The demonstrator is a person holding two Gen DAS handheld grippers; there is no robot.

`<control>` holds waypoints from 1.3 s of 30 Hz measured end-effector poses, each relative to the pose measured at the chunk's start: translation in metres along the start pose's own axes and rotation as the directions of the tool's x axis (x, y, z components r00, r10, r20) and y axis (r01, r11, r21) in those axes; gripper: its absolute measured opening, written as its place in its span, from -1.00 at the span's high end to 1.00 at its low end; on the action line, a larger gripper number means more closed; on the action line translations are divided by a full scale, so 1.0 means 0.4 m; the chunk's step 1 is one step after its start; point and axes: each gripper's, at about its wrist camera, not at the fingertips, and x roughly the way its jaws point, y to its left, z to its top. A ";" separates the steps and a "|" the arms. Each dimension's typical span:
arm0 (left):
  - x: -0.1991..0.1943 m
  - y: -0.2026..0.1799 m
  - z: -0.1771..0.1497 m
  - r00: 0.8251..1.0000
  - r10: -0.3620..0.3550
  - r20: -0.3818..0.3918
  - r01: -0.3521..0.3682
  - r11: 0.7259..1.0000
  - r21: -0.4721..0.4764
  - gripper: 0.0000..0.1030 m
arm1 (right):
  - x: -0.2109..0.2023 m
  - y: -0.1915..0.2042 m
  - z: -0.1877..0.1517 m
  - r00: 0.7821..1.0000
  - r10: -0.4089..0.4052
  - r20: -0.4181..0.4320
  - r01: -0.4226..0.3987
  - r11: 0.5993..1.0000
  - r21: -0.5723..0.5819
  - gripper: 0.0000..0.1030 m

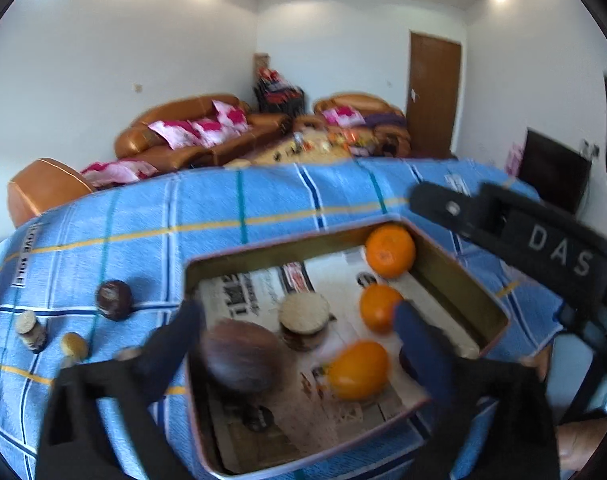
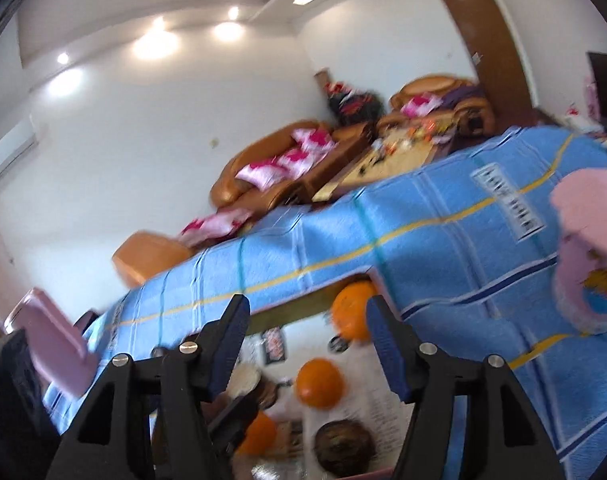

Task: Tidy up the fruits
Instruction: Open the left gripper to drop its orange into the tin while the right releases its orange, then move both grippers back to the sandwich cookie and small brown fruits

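Three oranges [image 1: 390, 251] and a blurred brown fruit [image 1: 239, 354] are seen inside the tin tray [image 1: 455, 268] on the table [image 1: 223, 208]. Both the left gripper [image 1: 299, 326] and the right gripper [image 2: 307, 334] are held spread wide over the tray, gripping nothing. The tray's near rim is cut off.

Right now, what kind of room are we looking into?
Most likely a home living room. Orange leather sofas with pink cushions line the far wall beside a wooden door, and the work surface is draped in a blue striped cloth.
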 end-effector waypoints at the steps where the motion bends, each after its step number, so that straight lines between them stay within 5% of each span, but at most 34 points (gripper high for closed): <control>1: -0.012 0.004 0.002 1.000 0.002 0.031 -0.002 1.000 -0.011 -1.00 | -0.005 -0.006 0.002 1.000 -0.009 0.015 0.009 1.000 0.008 -0.22; 12: -0.041 0.030 0.029 0.997 0.033 0.065 -0.032 0.999 -0.021 -1.00 | -0.041 0.021 -0.007 0.980 -0.097 0.174 0.112 0.991 -0.073 -0.22; 20: -0.105 0.165 0.038 0.975 0.181 0.129 -0.183 0.983 0.008 -1.00 | -0.057 0.075 -0.028 0.977 -0.035 0.209 0.072 0.982 -0.172 -0.22; 25: -0.134 0.287 0.037 0.945 0.290 0.154 -0.296 0.955 0.016 -1.00 | -0.085 0.117 -0.048 0.962 -0.048 0.268 0.111 0.967 -0.227 -0.22; 32: -0.134 0.409 -0.003 0.923 0.354 0.150 -0.354 0.935 -0.027 -1.00 | -0.072 0.203 -0.057 0.978 -0.004 0.207 0.048 0.977 -0.208 -0.22; 39: -0.129 0.454 -0.034 0.925 0.354 0.136 -0.349 0.935 -0.063 -1.00 | -0.034 0.335 -0.060 0.987 0.059 0.152 -0.029 0.982 -0.188 -0.22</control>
